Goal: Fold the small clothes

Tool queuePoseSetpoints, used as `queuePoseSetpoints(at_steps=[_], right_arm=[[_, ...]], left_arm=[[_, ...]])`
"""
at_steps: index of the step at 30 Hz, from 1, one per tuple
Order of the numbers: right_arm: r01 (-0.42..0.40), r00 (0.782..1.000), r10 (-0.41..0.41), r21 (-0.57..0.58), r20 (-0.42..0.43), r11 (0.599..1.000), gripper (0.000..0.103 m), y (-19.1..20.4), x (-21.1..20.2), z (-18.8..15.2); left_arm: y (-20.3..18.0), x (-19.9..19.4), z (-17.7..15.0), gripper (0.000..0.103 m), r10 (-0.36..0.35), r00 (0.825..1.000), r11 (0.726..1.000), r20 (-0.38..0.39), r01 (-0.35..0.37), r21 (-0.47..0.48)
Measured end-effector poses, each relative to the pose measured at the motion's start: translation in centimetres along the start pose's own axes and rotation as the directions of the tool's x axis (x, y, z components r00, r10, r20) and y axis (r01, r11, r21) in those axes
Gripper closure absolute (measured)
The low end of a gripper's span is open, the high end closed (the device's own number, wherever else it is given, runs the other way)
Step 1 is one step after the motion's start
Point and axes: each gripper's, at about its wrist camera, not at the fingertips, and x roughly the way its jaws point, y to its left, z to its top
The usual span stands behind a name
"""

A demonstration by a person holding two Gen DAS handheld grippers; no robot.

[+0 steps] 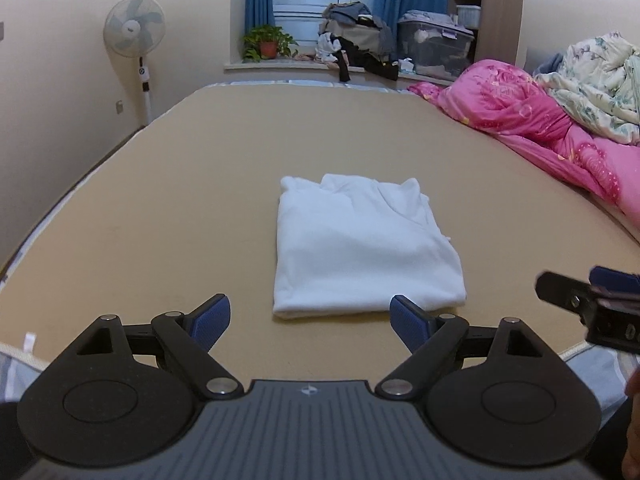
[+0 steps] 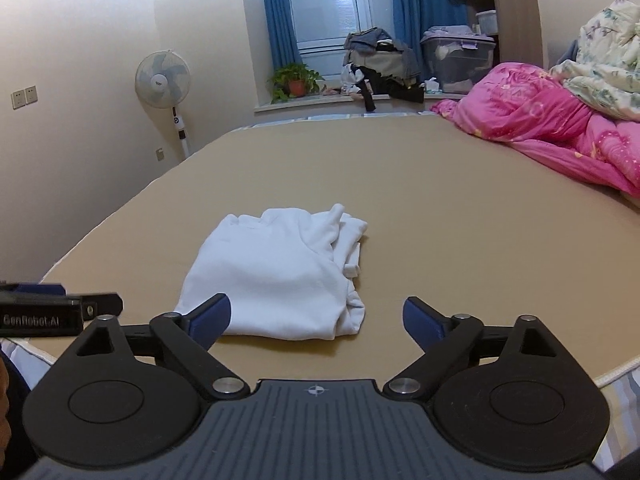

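Folding of the white garment [image 1: 360,248] appears close to finished: it is laid as a compact, roughly rectangular packet on the tan bed surface [image 1: 160,200], near the front edge and about midway between the left and right edges. Both tools are seen clear of it. The left gripper [image 1: 310,322] is spread wide with nothing between its blue pads, and the right gripper [image 2: 316,320] is likewise released and empty; the cloth is not touched by either.

The packet's long axis is judged to run from the front edge toward the far edge, only a little longer than it is wide. The neat folded edge is turned to the front, while looser layers and a bunched end are pointed toward the far edge and the right side, where the pink quilt [image 1: 540,128] is heaped.

For the next move, either a tidying of that ragged right side or removal of the packet would be called for.
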Motion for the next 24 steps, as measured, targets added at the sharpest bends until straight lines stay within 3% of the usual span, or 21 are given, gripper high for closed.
queuePoseSetpoints(at_steps=[7, 11, 15, 24], right_arm=[[0.008, 0.999, -0.009, -0.004, -0.041, 1.0, 0.008, 1.0, 2.9, 0.0], [-0.001, 0.999, 0.0, -0.028, -0.041, 1.0, 0.008, 1.9, 4.2, -0.1], [0.001, 0.999, -0.003, -0.045, -0.044, 0.999, 0.005, 2.5, 5.2, -0.1], [0.004, 0.998, -0.005, -0.02, -0.061, 1.0, 0.005, 2.0, 6.6, 0.4]], left_arm=[[-0.9, 1.3, -0.2, 0.013, 0.052, 0.998, 0.998, 0.028, -0.053, 0.018], [-0.7, 2.7, 0.2, 0.013, -0.005, 0.999, 1.0, -0.032, 0.005, -0.016], [-1.0, 3.1, 0.6, 0.013, -0.005, 1.0, 1.0, -0.001, 0.005, -0.008], [-1.1, 4.3, 0.8, 0.013, 0.004, 1.0, 1.0, -0.028, -0.005, -0.02]])
